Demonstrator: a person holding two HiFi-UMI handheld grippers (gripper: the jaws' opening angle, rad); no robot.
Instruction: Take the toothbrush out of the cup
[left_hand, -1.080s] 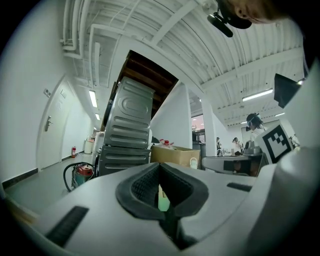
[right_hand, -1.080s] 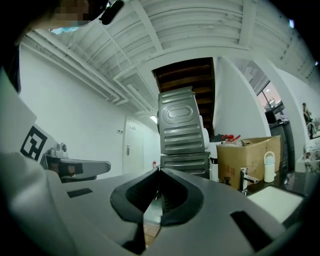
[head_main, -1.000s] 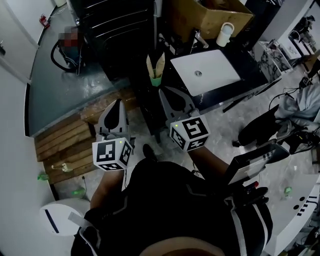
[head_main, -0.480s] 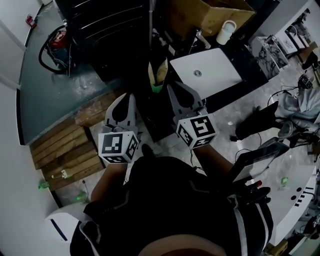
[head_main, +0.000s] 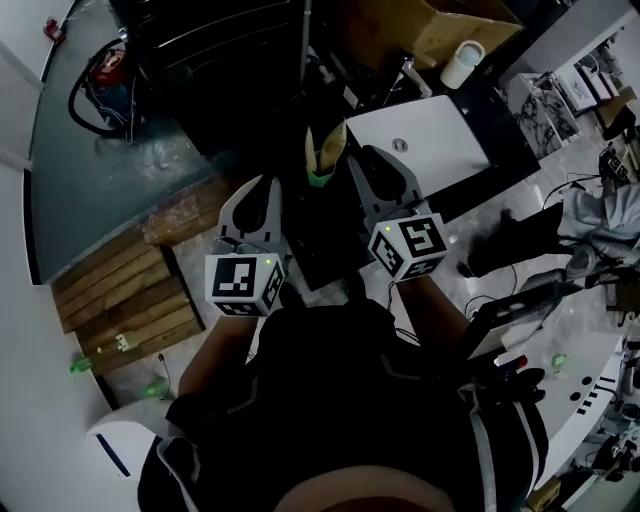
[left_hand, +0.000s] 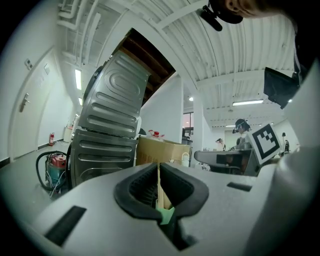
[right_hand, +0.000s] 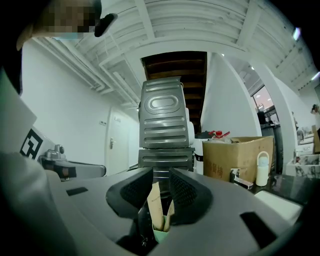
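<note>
Toothbrush (head_main: 334, 146) stands in cup (head_main: 319, 179), upper centre. Right gripper (head_main: 368, 158) just opening, empty, presumably readying a pinch. Left gripper (head_main: 267, 184) clenched, idle.

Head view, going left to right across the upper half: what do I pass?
Red machine with hose → left tongs → green cup → right tongs → white bottle
</note>
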